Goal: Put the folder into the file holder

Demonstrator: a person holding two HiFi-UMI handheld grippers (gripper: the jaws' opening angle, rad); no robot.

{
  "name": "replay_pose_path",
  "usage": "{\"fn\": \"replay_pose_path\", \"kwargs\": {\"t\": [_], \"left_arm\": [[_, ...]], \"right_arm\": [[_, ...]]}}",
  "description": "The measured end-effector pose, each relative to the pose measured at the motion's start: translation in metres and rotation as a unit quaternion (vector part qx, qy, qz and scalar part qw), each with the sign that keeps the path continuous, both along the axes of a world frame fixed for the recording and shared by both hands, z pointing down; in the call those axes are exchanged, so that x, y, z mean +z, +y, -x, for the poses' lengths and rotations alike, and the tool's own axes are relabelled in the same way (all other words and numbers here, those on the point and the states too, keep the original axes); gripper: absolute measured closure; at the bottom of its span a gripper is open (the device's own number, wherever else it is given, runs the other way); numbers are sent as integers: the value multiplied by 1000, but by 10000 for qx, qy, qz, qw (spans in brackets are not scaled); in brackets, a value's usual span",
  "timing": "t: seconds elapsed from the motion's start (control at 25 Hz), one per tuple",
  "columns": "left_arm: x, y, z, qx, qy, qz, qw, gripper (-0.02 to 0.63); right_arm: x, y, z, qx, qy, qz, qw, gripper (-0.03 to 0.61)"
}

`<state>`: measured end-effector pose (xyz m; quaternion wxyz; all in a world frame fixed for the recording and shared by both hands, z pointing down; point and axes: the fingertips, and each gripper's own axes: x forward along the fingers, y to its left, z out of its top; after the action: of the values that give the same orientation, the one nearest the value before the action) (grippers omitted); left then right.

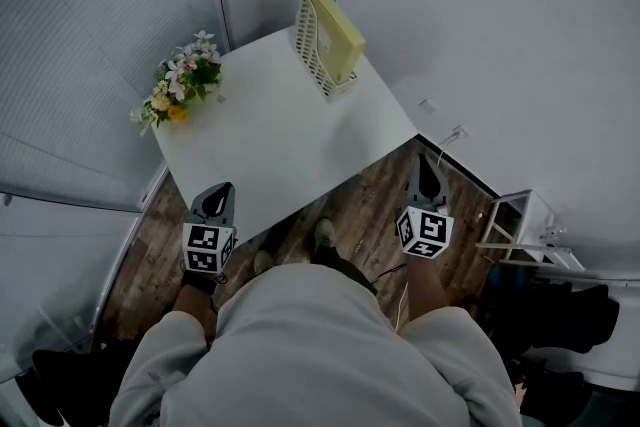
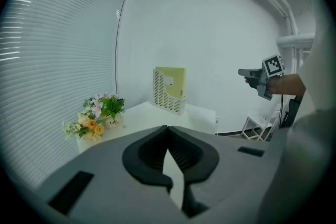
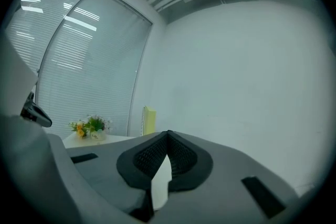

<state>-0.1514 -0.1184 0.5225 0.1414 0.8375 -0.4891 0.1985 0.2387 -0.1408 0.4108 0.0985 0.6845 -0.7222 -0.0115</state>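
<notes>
The white lattice file holder (image 1: 316, 55) stands at the far right end of the white table (image 1: 280, 145), with the yellow folder (image 1: 337, 33) upright inside it. The left gripper view has the same holder (image 2: 167, 98) and folder (image 2: 175, 80) straight ahead across the table. My left gripper (image 1: 215, 198) hangs over the table's near left edge, its jaws shut together with nothing between them. Off the table's right corner, over the wooden floor, my right gripper (image 1: 428, 163) is also shut and empty. In the right gripper view the folder (image 3: 149, 120) is far off.
A small bunch of flowers (image 1: 180, 90) sits at the table's far left corner. A white wire rack (image 1: 520, 225) stands on the floor at the right, against the wall. Window blinds run along the left side.
</notes>
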Motion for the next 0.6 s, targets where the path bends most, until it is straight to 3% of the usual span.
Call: {"fn": "replay_pose_path", "kwargs": {"t": [0.6], "left_arm": [[-5,14,-2,24,-49,-50,10000,606]], "right_arm": [[6,15,0,-27,-27,82,10000,568]]}}
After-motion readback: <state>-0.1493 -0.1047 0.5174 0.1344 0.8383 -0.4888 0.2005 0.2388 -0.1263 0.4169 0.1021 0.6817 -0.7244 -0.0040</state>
